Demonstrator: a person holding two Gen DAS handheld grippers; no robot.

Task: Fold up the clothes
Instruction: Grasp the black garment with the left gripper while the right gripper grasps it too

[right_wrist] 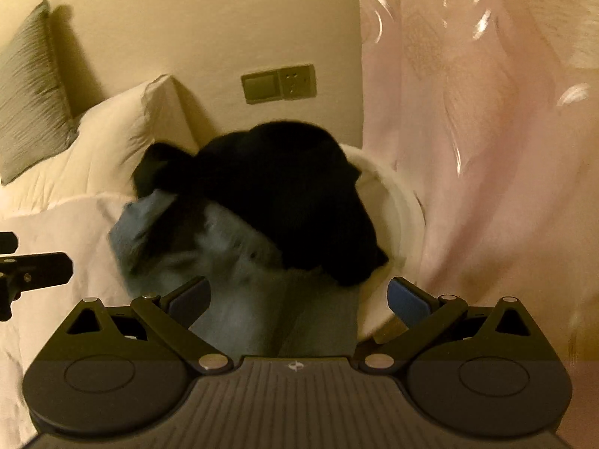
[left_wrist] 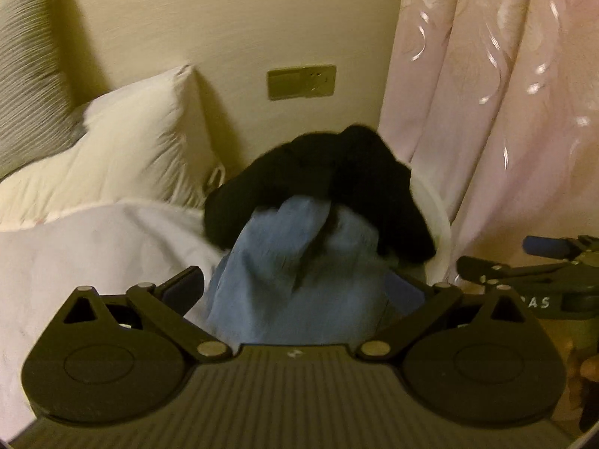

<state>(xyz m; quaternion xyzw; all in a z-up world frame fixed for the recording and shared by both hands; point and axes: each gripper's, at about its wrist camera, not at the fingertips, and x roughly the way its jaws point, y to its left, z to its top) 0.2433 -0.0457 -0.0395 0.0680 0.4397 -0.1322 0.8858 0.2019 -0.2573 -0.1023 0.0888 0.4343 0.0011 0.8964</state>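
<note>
Left gripper [left_wrist: 299,284]: jaws stand wide apart, with the blue garment [left_wrist: 299,292] bunched between and ahead of them; no clamp on the cloth is evident. Right gripper [right_wrist: 299,295]: jaws likewise spread, blue cloth lying in the gap, nothing pinched that can be seen.

Task items: the blue garment is crumpled, not flat and not folded, and runs up under a black garment [right_wrist: 292,194] heaped on top of it. Both appear to spill from a white round basket [right_wrist: 393,202] (only its rim shows) beside the bed [left_wrist: 75,247].

Step in hand, as a judgement: sorting a piece out of the pile, either reaching to take the blue garment or having let it go; motion blur on the cloth settles neither. Whichever applies, folding will call for the blue piece freed from the black one and spread on the bed.

Room: white bedding and a white pillow [left_wrist: 123,149], a grey cushion [left_wrist: 30,67] behind it, a cream wall with a switch plate [left_wrist: 301,82], and a pink curtain [left_wrist: 505,112] at right.
</note>
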